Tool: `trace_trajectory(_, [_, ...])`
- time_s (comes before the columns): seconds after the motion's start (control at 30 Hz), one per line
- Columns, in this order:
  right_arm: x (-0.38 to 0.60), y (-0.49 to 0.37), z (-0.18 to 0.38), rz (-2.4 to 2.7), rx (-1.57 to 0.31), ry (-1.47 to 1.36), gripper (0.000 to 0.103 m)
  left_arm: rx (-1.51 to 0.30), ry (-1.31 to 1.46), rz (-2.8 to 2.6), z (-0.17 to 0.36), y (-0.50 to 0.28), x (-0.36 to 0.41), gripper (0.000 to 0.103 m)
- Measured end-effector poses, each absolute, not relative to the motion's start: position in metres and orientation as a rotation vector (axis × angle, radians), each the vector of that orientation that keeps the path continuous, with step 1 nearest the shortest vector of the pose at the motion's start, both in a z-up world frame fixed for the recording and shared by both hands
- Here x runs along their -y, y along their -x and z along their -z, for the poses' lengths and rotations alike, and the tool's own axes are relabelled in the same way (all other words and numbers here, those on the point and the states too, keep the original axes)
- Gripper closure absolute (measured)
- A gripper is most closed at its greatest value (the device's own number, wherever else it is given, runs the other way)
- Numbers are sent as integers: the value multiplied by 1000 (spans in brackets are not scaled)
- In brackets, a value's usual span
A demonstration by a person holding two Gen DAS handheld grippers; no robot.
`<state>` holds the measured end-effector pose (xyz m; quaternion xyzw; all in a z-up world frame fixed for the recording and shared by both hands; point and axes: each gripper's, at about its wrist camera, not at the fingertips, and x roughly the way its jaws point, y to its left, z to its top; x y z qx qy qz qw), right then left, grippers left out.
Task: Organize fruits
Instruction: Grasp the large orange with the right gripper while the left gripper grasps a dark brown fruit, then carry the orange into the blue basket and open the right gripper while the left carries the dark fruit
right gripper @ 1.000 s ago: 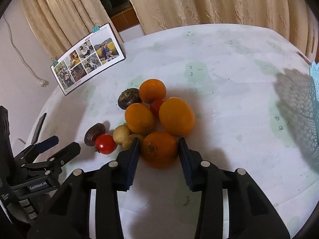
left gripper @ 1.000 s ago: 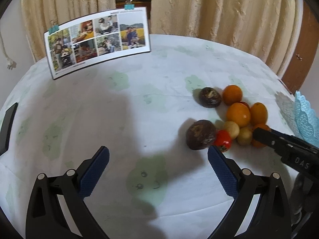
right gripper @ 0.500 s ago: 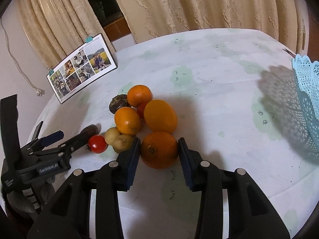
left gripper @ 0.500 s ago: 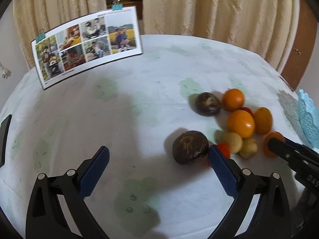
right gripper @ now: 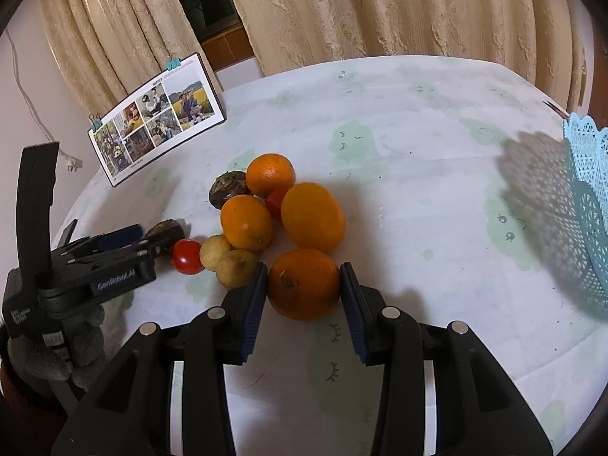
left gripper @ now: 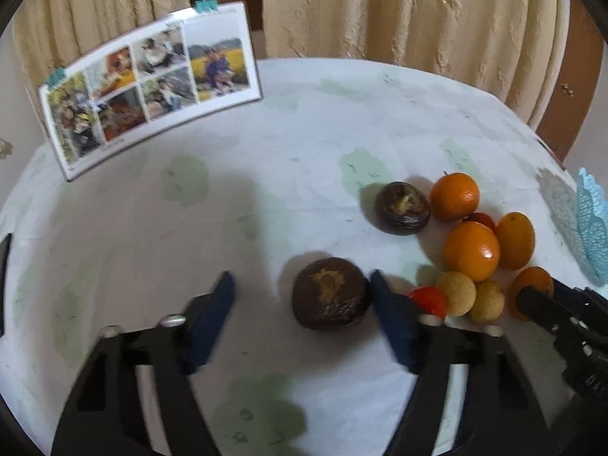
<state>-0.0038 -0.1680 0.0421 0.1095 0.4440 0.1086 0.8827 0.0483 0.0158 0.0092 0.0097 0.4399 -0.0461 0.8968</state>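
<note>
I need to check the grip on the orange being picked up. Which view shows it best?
The right wrist view: the orange sits whole between the right hand-held gripper pads. The left wrist view shows only a partly hidden orange at the edge.

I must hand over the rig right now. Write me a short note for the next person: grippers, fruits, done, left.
Right gripper: shut on the nearest orange, just in front of the pile.
Left gripper: open around a dark brown fruit, right pad beside it, left pad apart.
The rest of the fruit pile lies on the table; the blue basket stands at the right edge.
Done: no fruit seen in the basket.
Left: probably carry the orange over, then the others.
</note>
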Motion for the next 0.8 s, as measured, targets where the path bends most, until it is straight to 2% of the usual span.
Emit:
trace_trajectory(0.03, [168,4,-42,-226,-923,-229,63,-908,-20,111,-8,-48,-14,50])
trace_trajectory(0.07, [168,5,-43,-227,-921,-230,63,-899,-32,113,-9,-46,-12,61])
trace_trajectory(0.1, [168,5,-43,-228,-917,-231,63,-894,-39,125,-9,-44,-9,63])
trace_trajectory(0.4, [176,23,-61,-219,-821,-251,63,-826,-47,118,-29,-28,-5,63])
trace_trajectory(0.8, [264,67,-102,43,-635,-323,63,-764,-68,186,-62,-8,33,63])
